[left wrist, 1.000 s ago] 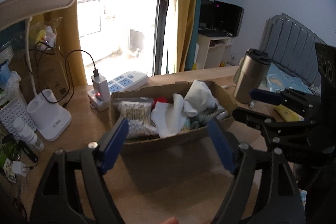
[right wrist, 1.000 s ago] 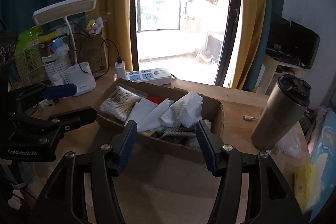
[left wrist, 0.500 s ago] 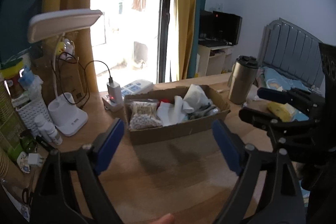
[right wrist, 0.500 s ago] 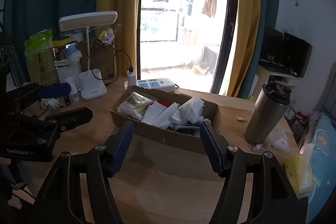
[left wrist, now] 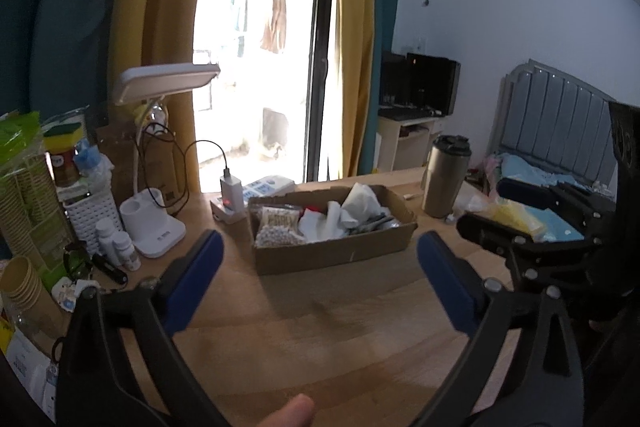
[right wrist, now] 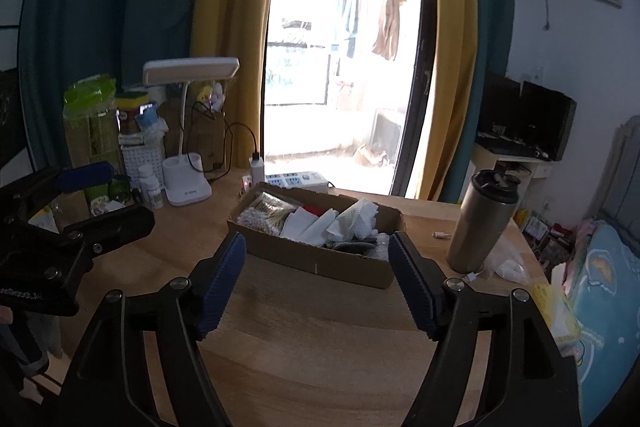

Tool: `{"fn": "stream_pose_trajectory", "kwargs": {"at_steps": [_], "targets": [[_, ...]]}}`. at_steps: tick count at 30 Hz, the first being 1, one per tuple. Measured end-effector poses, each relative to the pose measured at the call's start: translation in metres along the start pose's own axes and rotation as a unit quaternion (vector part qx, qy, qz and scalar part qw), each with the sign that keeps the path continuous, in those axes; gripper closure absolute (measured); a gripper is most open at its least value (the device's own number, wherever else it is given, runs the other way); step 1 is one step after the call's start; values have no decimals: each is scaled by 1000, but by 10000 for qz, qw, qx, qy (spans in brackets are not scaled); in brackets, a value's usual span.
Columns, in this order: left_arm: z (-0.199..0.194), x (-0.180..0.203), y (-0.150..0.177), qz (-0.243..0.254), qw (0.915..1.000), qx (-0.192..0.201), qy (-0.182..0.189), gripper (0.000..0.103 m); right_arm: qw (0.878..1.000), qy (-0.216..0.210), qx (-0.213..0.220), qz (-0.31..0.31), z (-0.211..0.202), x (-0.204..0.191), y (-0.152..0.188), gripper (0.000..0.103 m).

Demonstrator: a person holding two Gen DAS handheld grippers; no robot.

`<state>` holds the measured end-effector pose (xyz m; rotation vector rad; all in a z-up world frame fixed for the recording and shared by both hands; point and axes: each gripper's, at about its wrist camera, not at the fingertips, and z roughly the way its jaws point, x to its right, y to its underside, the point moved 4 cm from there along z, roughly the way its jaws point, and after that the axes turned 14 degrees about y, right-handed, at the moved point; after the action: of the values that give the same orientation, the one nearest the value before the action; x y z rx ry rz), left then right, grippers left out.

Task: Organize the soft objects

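Cardboard box (soft things inside) sits beyond both tongs, wide, empty.

A white desk lamp stands at the table's left; a power strip lies by the bright doorway; a steel tumbler stands upright at right; yellow curtains hang behind.

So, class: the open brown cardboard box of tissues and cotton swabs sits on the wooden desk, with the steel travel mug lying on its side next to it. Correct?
Not quite. The steel travel mug stands upright, lid on top, as the right wrist view shows. The open brown cardboard box of tissues and cotton swabs does sit on the wooden desk.
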<state>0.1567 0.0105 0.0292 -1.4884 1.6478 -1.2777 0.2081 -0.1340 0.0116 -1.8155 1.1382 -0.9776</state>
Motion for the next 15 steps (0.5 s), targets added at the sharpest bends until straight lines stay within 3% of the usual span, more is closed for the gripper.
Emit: {"fn": "stream_pose_trajectory", "kwargs": {"at_steps": [15], "targets": [[-67,34,4,-40,9981,607,-86,4,9963,367,643,442,-83,21,0,23]]}}
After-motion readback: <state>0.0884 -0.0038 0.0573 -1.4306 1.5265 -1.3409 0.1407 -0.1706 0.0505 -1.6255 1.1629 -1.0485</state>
